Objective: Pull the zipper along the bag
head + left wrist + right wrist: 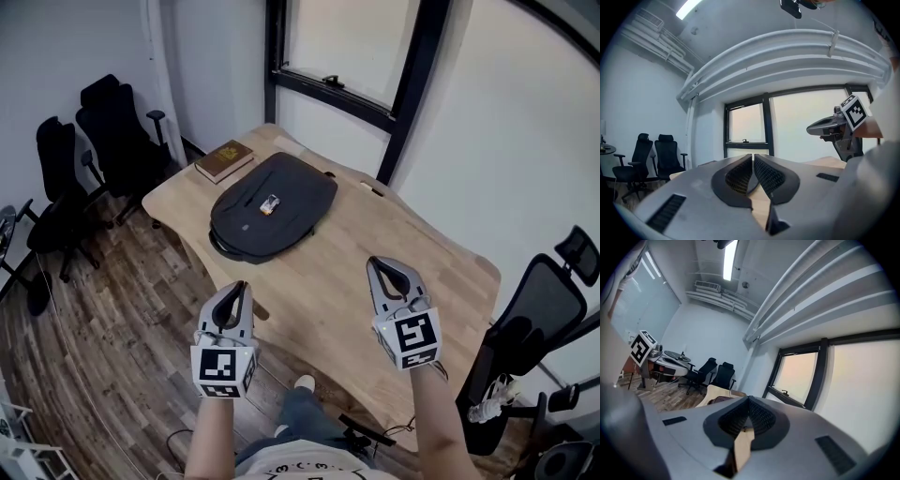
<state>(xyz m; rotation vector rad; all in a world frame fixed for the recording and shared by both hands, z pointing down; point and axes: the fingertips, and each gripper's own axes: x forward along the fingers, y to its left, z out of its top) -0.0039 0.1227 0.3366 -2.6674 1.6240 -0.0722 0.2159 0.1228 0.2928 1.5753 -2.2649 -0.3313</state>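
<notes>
One bag (pixel 272 211), one book (pixel 224 159), one table (pixel 375 225), two grippers (pixel 242 285) (pixel 374 262), three chairs (pixel 112 122) (pixel 54 164) (pixel 542 305)

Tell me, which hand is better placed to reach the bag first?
Probably left. The left tongs point at the bag, at its near end, with little table between. The right tongs hover further to its side. Both are shut and empty; neither touches the bag.

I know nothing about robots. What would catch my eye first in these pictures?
First, the dark grey soft bag lying flat at the far end of the light wooden table, with a brown hardcover book beside it. Nearer the person, the grey left gripper and grey right gripper, each bearing a black-and-white marker cube, hover shut and empty, well apart from the bag.
</notes>
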